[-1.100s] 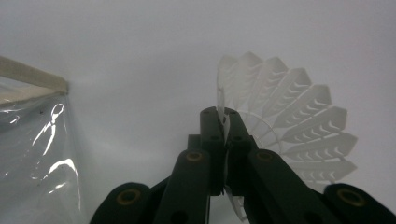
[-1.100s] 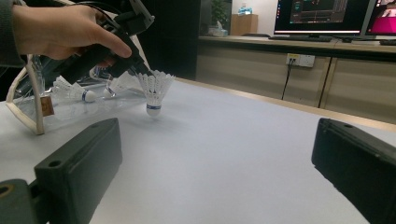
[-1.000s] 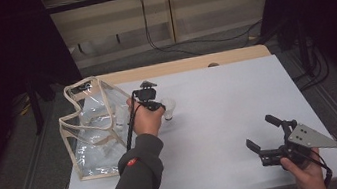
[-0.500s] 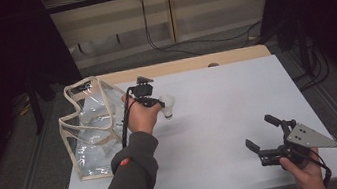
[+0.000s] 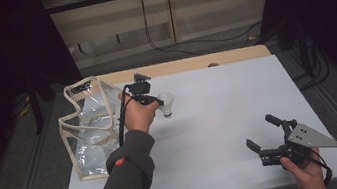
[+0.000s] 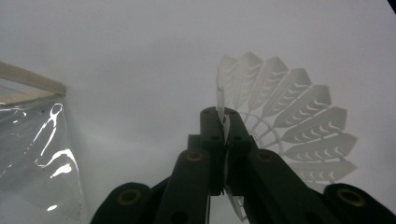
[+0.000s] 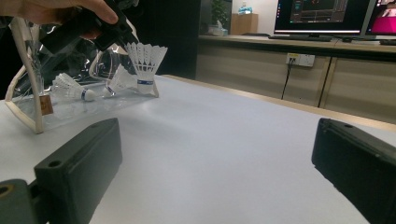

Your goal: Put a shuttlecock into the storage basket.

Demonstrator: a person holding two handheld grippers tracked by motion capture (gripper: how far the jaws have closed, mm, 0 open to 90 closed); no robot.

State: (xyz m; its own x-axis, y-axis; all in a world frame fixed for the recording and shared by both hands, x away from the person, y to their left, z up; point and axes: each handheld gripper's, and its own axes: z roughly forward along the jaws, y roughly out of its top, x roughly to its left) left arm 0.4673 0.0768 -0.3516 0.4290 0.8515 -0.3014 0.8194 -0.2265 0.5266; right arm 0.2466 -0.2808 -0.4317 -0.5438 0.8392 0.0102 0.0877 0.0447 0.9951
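Left gripper [image 5: 157, 101] pinching shuttlecock [image 5: 166, 106] by feather skirt, lifted clear off tabletop [image 5: 220, 117] since a second ago, beside clear bag [image 5: 88, 131] near left edge; bagging likely next; right gripper [image 5: 269, 137] spread, idle

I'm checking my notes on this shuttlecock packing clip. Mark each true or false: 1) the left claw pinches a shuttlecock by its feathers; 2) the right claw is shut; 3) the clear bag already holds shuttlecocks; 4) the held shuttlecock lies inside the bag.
1) True: the left claw is shut on the feather skirt of the shuttlecock.
2) False: the right claw stands open, with nothing between its sides.
3) True: two shuttlecocks lie in the clear bag.
4) False: it hangs above the table, beside the bag.
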